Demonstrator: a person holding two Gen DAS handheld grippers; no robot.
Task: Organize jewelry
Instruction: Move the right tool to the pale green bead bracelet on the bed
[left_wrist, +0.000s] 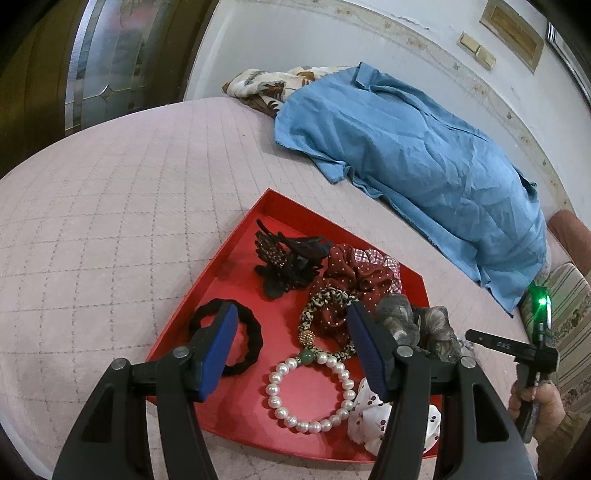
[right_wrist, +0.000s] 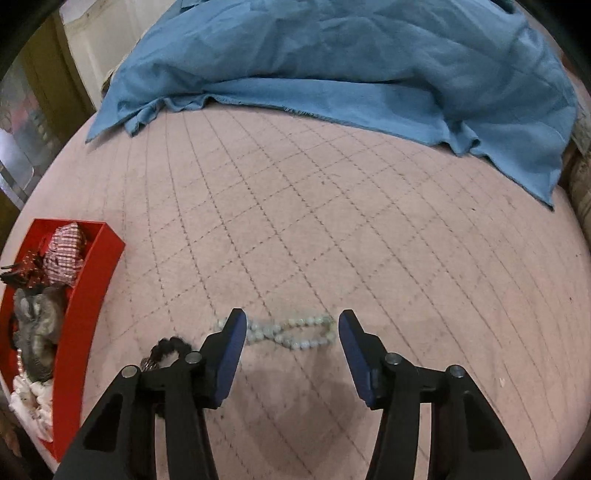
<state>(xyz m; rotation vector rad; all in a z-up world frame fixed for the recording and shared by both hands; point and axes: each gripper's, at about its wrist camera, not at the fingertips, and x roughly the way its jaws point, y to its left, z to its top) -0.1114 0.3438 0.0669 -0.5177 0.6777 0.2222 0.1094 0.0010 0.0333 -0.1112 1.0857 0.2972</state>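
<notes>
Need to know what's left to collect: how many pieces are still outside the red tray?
2: a pale bead bracelet on the quilt between the open right gripper fingers, and a small dark item beside its left finger. Others may be hidden.

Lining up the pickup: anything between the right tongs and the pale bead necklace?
Nothing: only bare pink quilt separates the open right tongs from the necklace, per right wrist view.

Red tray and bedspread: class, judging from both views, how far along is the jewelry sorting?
Done: the red tray already holds a pearl bracelet, hair claw and scrunchies. In hand: nothing; the right hand-held gripper is open over a pale bead necklace. Left: that necklace and a dark item on the bedspread.
</notes>
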